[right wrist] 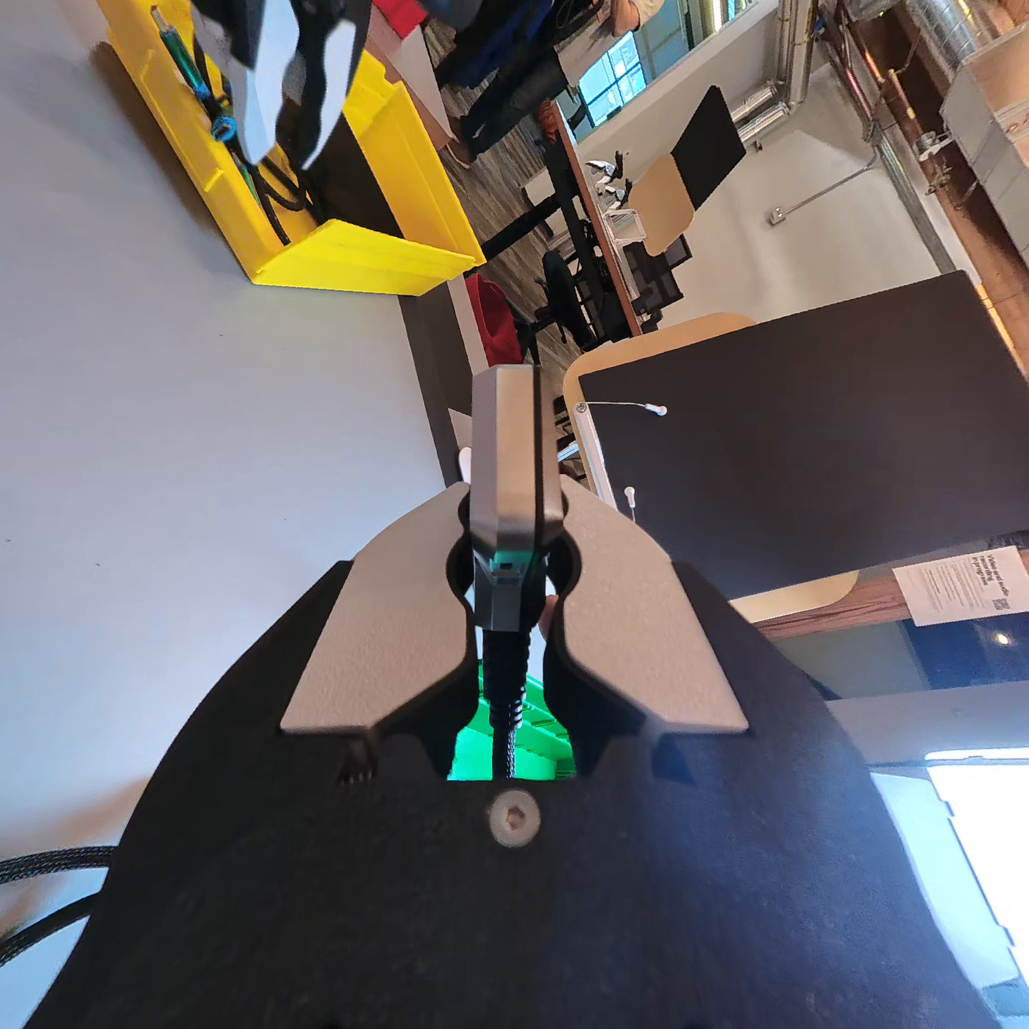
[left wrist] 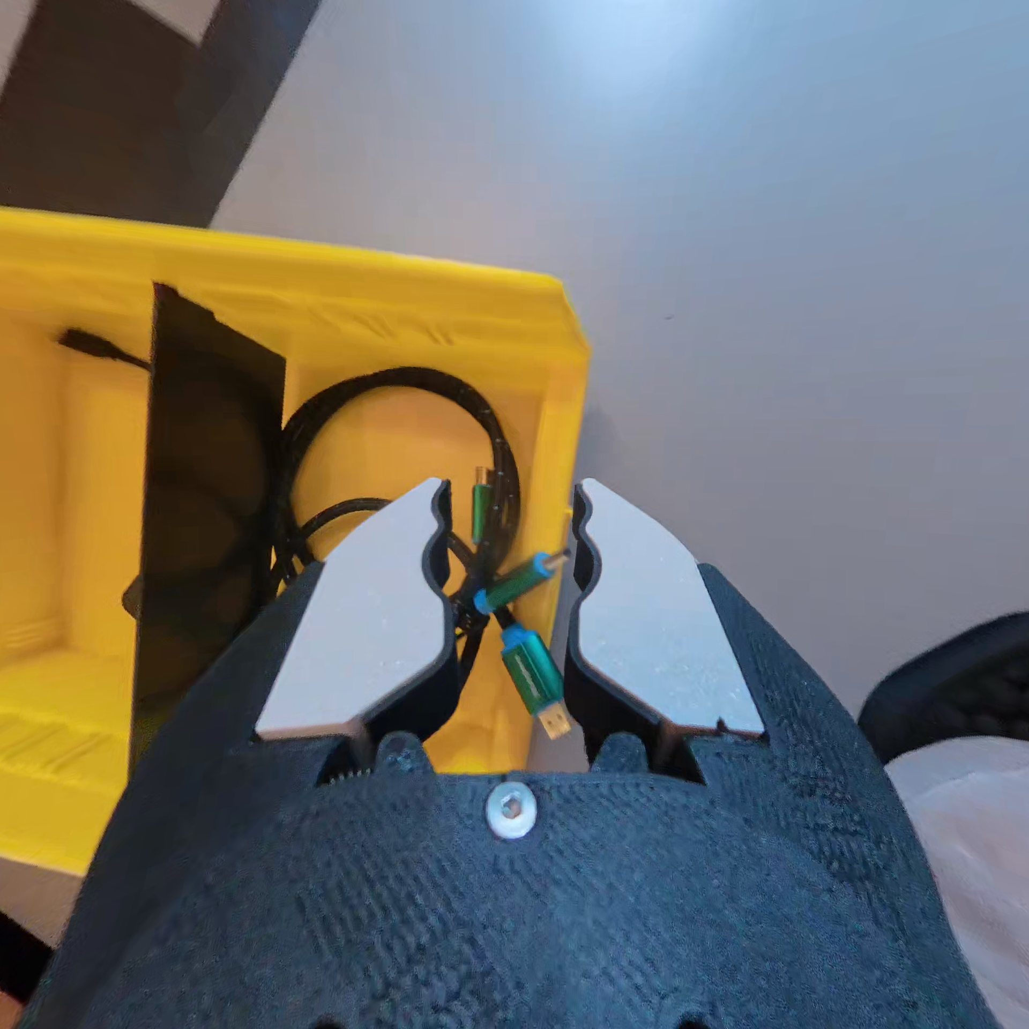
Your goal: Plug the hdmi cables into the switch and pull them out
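Note:
My left gripper (left wrist: 512, 501) is open and empty, hovering over the right compartment of a yellow bin (left wrist: 334, 289). In that compartment lie coiled black braided HDMI cables (left wrist: 390, 384) with green plugs; one plug (left wrist: 523, 582) and another (left wrist: 532, 676) lie between my fingers, untouched. My right gripper (right wrist: 515, 490) is shut on a grey metal switch (right wrist: 504, 434), held upright above the white table (right wrist: 195, 445). A black braided cable (right wrist: 504, 701) hangs from the switch's near end. The left gripper also shows in the right wrist view (right wrist: 281, 158), over the yellow bin (right wrist: 356, 250).
A black divider (left wrist: 206, 501) splits the yellow bin. A green bin (right wrist: 534, 746) lies below my right gripper. Black braided cable (right wrist: 50, 860) runs across the table at lower left. Beyond the table edge stand desks, chairs and a dark panel (right wrist: 807, 445). The left gripper's tips are roughly 35 centimetres from the right gripper's.

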Motion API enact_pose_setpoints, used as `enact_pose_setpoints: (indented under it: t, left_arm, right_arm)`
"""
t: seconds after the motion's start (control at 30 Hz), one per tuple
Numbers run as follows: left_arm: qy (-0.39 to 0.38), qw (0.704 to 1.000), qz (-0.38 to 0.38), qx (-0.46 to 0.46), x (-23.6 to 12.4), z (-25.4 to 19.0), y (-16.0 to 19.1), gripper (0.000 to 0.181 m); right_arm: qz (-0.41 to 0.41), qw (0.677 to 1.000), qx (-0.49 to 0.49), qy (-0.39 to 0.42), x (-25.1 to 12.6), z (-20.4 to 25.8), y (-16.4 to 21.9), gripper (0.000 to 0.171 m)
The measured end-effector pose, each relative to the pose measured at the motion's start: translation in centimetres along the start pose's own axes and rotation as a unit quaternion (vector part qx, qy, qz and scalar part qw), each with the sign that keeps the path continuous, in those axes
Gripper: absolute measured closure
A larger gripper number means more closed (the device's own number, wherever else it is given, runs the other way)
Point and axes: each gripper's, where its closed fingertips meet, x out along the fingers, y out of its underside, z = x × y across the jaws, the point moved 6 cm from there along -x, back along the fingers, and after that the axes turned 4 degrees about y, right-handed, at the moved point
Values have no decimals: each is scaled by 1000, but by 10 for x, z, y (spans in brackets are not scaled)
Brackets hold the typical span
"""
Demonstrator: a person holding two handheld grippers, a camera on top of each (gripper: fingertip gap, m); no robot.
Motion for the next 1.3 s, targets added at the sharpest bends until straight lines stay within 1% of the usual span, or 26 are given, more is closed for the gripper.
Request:
enact_pose_setpoints:
  t: [0.1, 0.17, 0.27, 0.47, 0.57, 0.77, 0.83, 0.87, 0.93, 0.97, 1.03, 1.1, 1.13, 1.2, 1.3]
  left_arm:
    - [5, 999, 35, -36, 20, 11, 6, 141]
    - [12, 998, 22, -61, 24, 16, 5, 149]
    - [32, 995, 26, -88, 28, 18, 9, 162]
    - [39, 998, 21, -54, 29, 14, 8, 164]
    - [41, 997, 22, -62, 29, 16, 9, 161]
    - [46, 996, 73, -36, 29, 20, 14, 161]
    - [58, 993, 95, -31, 29, 20, 16, 165]
    - [69, 992, 101, -28, 30, 18, 15, 172]
    - [61, 993, 104, 1, 31, 18, 12, 173]
    - [48, 995, 88, 20, 30, 19, 8, 174]
    - [22, 999, 32, 27, 18, 22, -3, 174]
    - [-16, 998, -53, 38, -8, 24, -12, 174]
    - [-37, 992, -115, 43, -25, 23, -20, 174]
    - [-52, 970, -235, 45, -62, 16, -35, 174]
    - [-53, 925, -368, 74, -107, -9, -58, 174]
  right_arm:
    - [2, 1000, -1, -5, 0, 1, 2, 148]
    - [0, 1000, 1, -7, 0, 1, 2, 148]
    - [-2, 1000, 3, -10, 1, 2, 2, 148]
    - [4, 1000, -2, -18, 4, 6, 3, 148]
    - [5, 1000, -1, -20, 4, 7, 3, 149]
    - [6, 1000, 4, -23, 5, 7, 4, 148]
    - [7, 1000, 5, -23, 5, 6, 5, 148]
    - [7, 1000, 6, -23, 6, 6, 5, 148]
    - [7, 1000, 7, -22, 6, 5, 5, 148]
    - [8, 1000, 6, -21, 6, 5, 6, 148]
    - [8, 1000, 6, -18, 4, 3, 6, 148]
    - [5, 1000, 8, -12, 1, 0, 6, 148]
    - [0, 1000, 12, -10, 0, -2, 5, 148]
    - [-10, 1000, 23, -7, -3, -5, 4, 148]
    - [-13, 1000, 26, -3, -5, -7, 3, 148]
